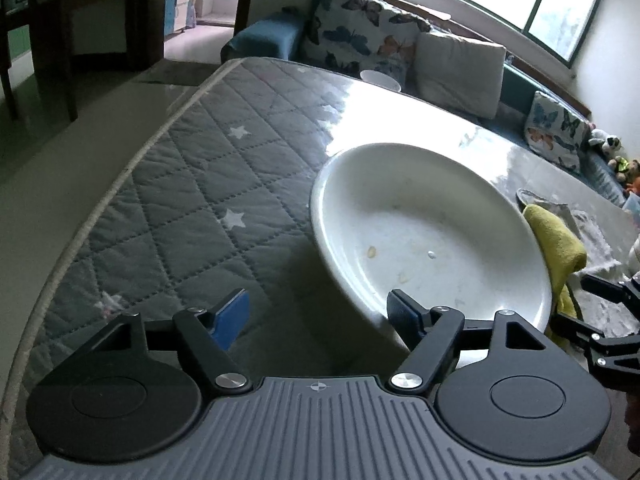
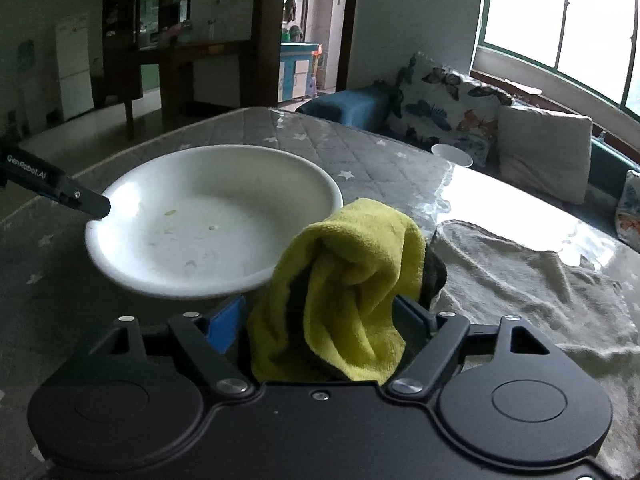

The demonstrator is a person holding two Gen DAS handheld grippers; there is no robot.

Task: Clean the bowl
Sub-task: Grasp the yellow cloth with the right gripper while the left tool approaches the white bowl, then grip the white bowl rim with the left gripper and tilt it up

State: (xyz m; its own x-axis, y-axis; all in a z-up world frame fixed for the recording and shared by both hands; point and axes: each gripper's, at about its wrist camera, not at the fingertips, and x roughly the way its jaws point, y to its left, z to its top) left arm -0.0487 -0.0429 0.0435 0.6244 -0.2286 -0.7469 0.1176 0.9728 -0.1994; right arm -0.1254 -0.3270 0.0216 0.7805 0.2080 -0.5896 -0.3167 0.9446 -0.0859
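Two claws: the left claw (image 1: pixel 316 316) gapes wide beside one white bowl (image 1: pixel 428 232) mid-frame; the right claw (image 2: pixel 320 320) clamps one yellow cloth (image 2: pixel 344 288). One small cup (image 1: pixel 380 80) sits upper centre.

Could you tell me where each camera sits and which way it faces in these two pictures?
Left wrist: on the left hand-held gripper, looking across the quilted table at the white bowl; its open fingers show, one at the bowl's rim.
Right wrist: on the right hand-held gripper, facing the bowl from its other side; its fingers clamp a yellow cloth.
Shared: bowl, cloth, table, a small white cup, cushions and window; each view catches the other gripper.
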